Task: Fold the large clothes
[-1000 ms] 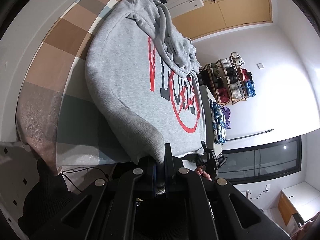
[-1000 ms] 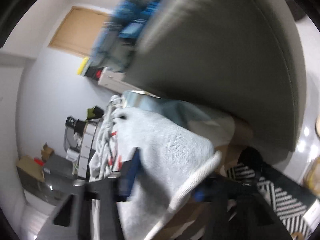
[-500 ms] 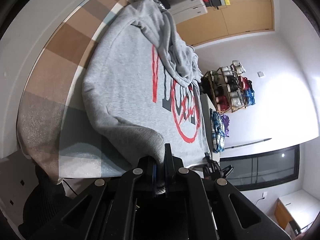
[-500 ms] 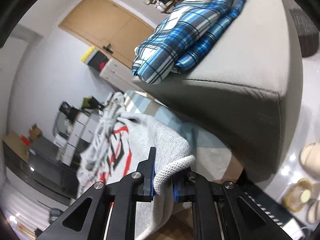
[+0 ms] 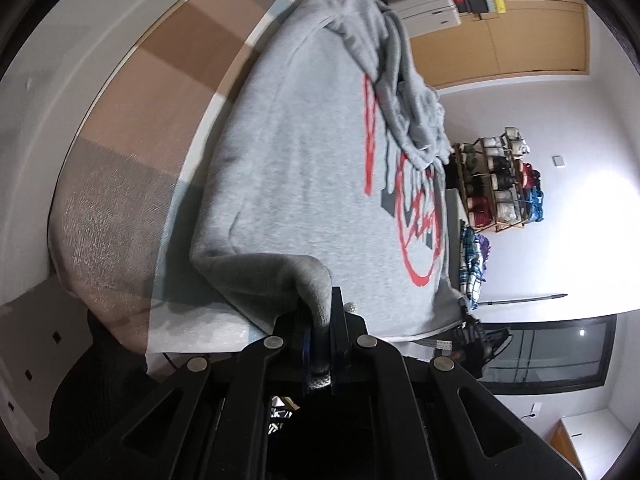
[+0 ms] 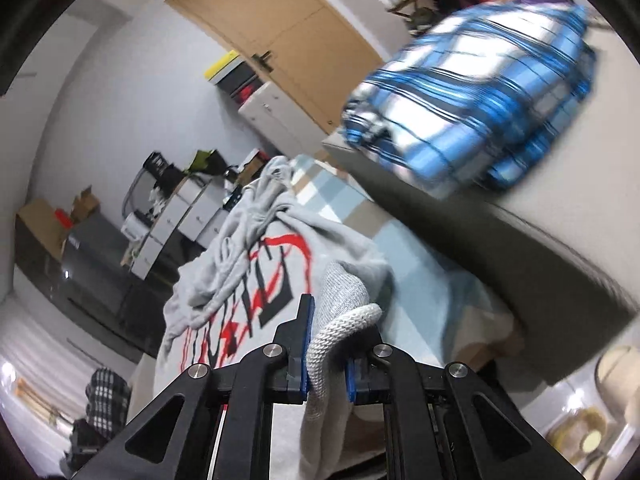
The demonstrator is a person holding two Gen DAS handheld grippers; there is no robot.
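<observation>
Both claws now pinch the ribbed hem of a grey hoodie (image 5: pixel 304 184). The right claw (image 6: pixel 326 364), a second ago only closing, has clamped hem and white drawcord and lifted; the left claw (image 5: pixel 320 344) stays shut on its corner. The fold can likely begin. The hoodie lies on a checked bed (image 5: pixel 132 92). Beyond: a folded plaid shirt (image 6: pixel 472 120), shoe rack (image 5: pixel 500 184), wooden door (image 5: pixel 520 36).

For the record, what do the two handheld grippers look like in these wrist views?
Both look alike: the left gripper and right gripper are matte black, with angular linkage arms with triangular cut-outs, joined by round silver pivot pins. Their narrow fingers carry blue pads. No cables, markings or sleeves show.
</observation>
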